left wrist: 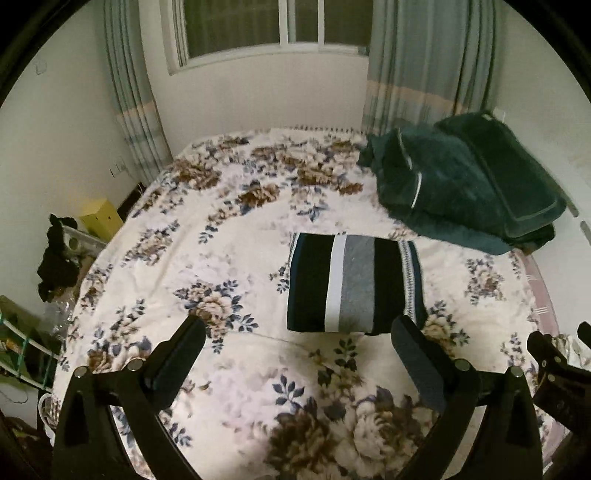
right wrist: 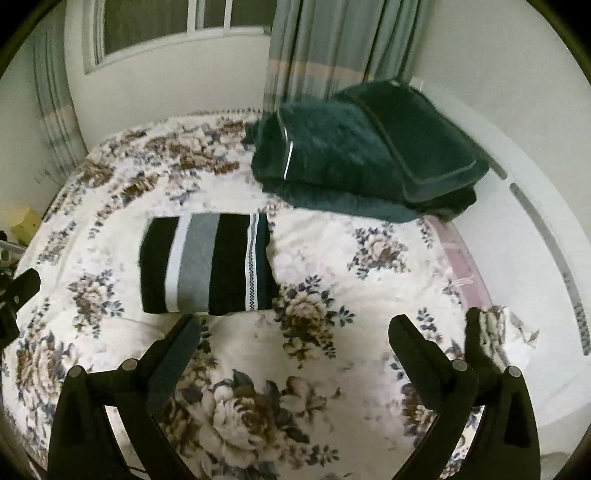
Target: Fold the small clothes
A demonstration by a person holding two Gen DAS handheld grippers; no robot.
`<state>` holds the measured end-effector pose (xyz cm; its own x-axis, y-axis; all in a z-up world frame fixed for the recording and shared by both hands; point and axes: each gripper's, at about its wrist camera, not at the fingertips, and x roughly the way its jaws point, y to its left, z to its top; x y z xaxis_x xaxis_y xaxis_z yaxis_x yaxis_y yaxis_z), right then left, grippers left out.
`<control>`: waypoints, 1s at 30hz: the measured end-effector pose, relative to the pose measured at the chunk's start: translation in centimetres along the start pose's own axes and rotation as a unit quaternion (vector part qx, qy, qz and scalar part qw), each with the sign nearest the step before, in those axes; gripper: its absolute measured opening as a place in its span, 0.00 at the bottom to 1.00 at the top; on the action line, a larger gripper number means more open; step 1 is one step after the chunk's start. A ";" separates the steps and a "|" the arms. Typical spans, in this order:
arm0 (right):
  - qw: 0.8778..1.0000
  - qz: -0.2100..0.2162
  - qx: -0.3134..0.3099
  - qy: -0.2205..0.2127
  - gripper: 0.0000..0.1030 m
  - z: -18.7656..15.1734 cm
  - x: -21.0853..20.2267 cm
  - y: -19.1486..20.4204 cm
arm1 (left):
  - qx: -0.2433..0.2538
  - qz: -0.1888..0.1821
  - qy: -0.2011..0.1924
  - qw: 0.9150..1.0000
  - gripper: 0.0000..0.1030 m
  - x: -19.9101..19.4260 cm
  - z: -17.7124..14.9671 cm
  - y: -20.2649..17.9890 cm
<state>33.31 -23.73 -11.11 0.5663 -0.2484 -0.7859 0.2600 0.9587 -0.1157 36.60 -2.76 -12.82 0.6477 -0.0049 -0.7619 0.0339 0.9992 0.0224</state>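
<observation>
Black left gripper, right gripper, tilted down, gaping

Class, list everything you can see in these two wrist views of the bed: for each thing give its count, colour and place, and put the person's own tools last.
Folded striped garment: one, black, white and grey bands, flat on the bed, mid-right.
Floral bedspread: one, white with brown and blue flowers, covering the bed.
Dark green bedding pile: one heap, far right corner of the bed.
Curtains: two, pale green with a cream band, either side of the window.
Window: one, white frame, on the far wall.
Yellow box: one, beside the bed's left edge.
Left gripper: one, black, fingers apart, nothing between them.
Right gripper: one, black, fingers apart, nothing between them.
</observation>
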 end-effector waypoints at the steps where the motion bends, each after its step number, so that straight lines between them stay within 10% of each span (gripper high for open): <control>1: 1.000 0.001 0.000 -0.004 1.00 0.0 -1.5 -0.2 | -0.002 -0.001 -0.003 1.000 1.00 -1.2 -0.2 0.0; 14: 0.994 0.020 -0.006 -0.110 1.00 -2.8 -21.6 -4.0 | -0.001 -0.005 -0.083 0.997 1.00 -16.2 -2.7 -0.5; 30: 0.988 0.053 -0.009 -0.147 1.00 -5.9 -31.3 -6.2 | -0.005 -0.016 -0.121 0.993 1.00 -23.1 -5.5 -0.8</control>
<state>9.34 -21.07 10.60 0.7933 -0.1727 -0.5839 0.1736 0.9833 -0.0550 17.42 -3.22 1.22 0.8098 -0.0460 -0.5849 0.0516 0.9986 -0.0070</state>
